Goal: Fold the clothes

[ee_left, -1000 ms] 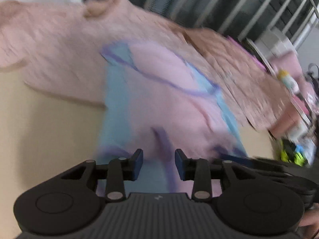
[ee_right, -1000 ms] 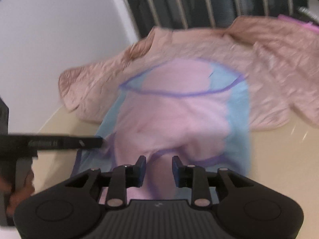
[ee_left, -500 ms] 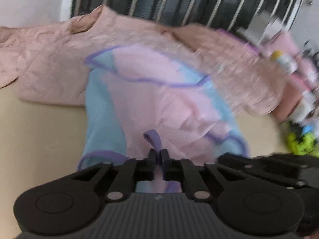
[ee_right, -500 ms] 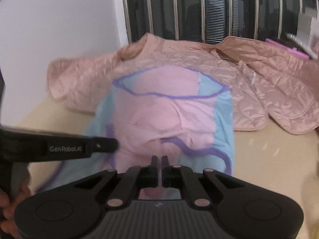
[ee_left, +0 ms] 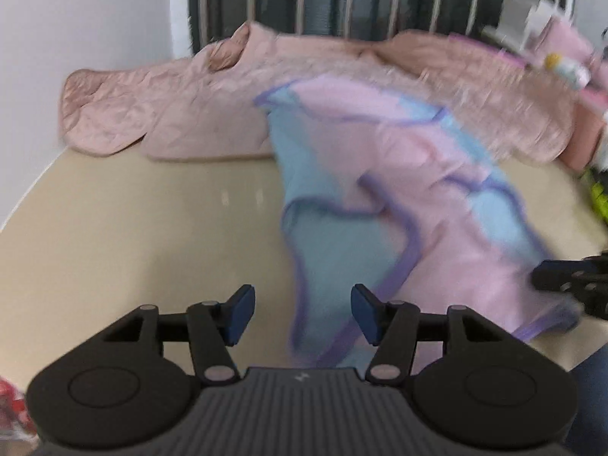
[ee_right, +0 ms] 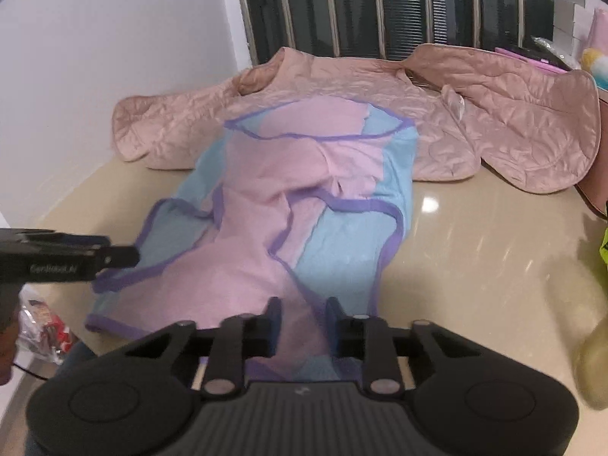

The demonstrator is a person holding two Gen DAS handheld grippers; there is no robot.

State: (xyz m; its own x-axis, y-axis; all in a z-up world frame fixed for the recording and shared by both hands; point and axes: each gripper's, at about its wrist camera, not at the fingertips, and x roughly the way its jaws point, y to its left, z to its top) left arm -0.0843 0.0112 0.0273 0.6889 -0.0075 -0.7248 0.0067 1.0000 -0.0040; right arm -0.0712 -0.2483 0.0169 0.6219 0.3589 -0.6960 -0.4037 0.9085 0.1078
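Note:
A pink and light-blue garment with purple trim [ee_right: 288,197] lies rumpled on the beige table, its far end on a quilted pink jacket [ee_right: 505,114]. It also shows in the left wrist view [ee_left: 399,190], blurred. My left gripper [ee_left: 300,313] is open, with the garment's near blue edge between its fingers and not gripped. It also shows from the side in the right wrist view [ee_right: 114,256]. My right gripper [ee_right: 302,321] is open over the garment's near pink hem. Its fingers [ee_left: 551,277] reach in from the right edge of the left wrist view.
The quilted pink jacket [ee_left: 182,114] spreads across the back of the table [ee_right: 475,250], against a dark barred window and a white wall. Boxes and pink items [ee_right: 577,26] crowd the far right. A red-printed plastic bag [ee_right: 41,323] lies below the table's left edge.
Both grippers were open a second ago, shut on the garment's near hem half a second ago, and now stand open again. The left gripper has moved left; the garment lies lower and flatter.

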